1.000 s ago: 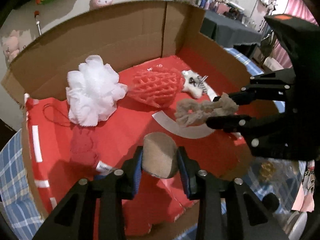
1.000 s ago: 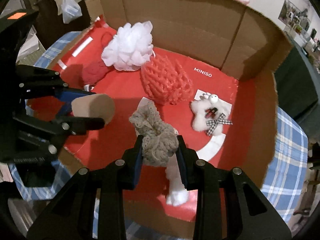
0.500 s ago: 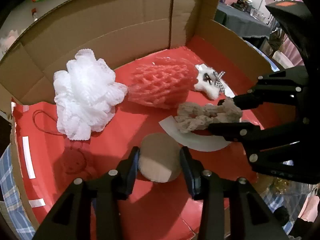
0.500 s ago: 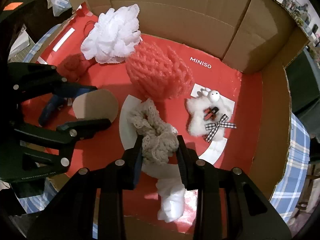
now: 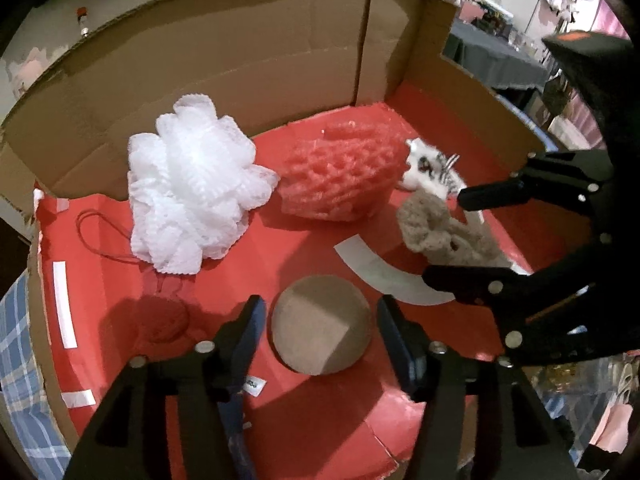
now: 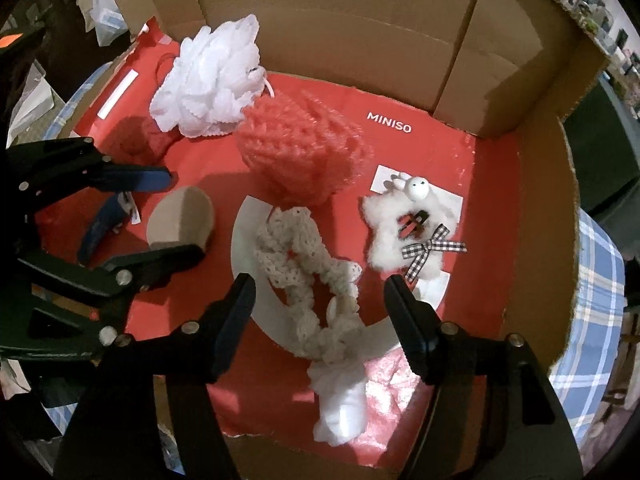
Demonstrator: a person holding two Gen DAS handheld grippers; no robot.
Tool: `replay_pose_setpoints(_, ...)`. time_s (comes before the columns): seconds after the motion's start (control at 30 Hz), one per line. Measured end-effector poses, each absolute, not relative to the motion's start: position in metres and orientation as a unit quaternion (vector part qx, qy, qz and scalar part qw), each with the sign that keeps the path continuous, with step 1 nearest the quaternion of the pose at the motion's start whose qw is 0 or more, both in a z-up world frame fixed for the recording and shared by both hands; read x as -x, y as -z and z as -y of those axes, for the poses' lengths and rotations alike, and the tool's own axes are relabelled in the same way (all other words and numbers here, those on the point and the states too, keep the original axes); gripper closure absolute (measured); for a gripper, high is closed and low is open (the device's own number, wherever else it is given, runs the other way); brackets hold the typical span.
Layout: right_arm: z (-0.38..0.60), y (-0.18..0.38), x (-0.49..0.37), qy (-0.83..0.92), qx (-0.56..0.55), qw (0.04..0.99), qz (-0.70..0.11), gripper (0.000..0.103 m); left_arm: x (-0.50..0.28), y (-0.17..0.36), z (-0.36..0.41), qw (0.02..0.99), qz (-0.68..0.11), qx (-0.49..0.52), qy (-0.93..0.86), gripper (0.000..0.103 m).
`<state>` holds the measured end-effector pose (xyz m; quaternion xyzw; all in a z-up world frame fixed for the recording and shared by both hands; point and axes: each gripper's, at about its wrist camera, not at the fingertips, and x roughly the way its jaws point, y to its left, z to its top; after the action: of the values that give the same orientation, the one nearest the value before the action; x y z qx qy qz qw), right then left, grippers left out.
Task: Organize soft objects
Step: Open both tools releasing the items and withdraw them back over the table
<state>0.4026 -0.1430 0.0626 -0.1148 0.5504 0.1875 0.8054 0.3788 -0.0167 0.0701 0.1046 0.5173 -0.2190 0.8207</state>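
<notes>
L gripper point(image 5: 318, 312) jaws have just been opening, now wide & clear of the tan sponge point(image 5: 320, 324), which lies between them on the red floor of the cardboard box point(image 5: 248, 60), near its front-left edge. White pouf point(image 5: 192, 188) sits at back-left w/ pink mesh sponge point(image 5: 340, 176) beside it. R gripper point(image 6: 320, 288) jaws also just opened; beige scrunchie point(image 6: 308, 272) lies loose between them, front-centre. Fluffy white clip point(image 6: 404, 232) rests to its right. Both items look released, so 2 more soft things are placed in the box.
</notes>
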Motion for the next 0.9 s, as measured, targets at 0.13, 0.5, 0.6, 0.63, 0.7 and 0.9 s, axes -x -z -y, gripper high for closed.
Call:
replay_pose_setpoints(0.13, 0.147, -0.074, -0.396, -0.175, 0.117, 0.814, -0.541, 0.037, -0.369, -0.086, 0.008, 0.833, -0.501, -0.09, 0.218, 0.028)
replay_pose_setpoints(0.5, 0.162, -0.139, -0.331, -0.16, 0.098, 0.86, -0.475, 0.03, -0.311, -0.148, -0.014, 0.881, -0.429, -0.047, 0.195, 0.008)
replay_pose_setpoints(0.6, 0.168, -0.163, -0.302, -0.156, 0.088, 0.878, -0.444, 0.029, -0.286, -0.165, -0.019, 0.895, -0.403, -0.039, 0.187, 0.005)
replay_pose_setpoints(0.63, 0.17, -0.169, -0.294, -0.155, 0.086, 0.883, -0.434, 0.028, -0.276, -0.171, -0.02, 0.9, -0.392, -0.036, 0.185, 0.004)
replay_pose_setpoints(0.7, 0.172, -0.184, -0.273, -0.15, 0.083, 0.896, -0.41, 0.025, -0.259, -0.182, -0.022, 0.909, -0.374, -0.029, 0.185, 0.003)
replay_pose_setpoints(0.9, 0.183, -0.217, -0.208, -0.161, 0.057, 0.926, -0.337, 0.023, -0.198, -0.211, -0.033, 0.935, -0.31, 0.003, 0.171, 0.001)
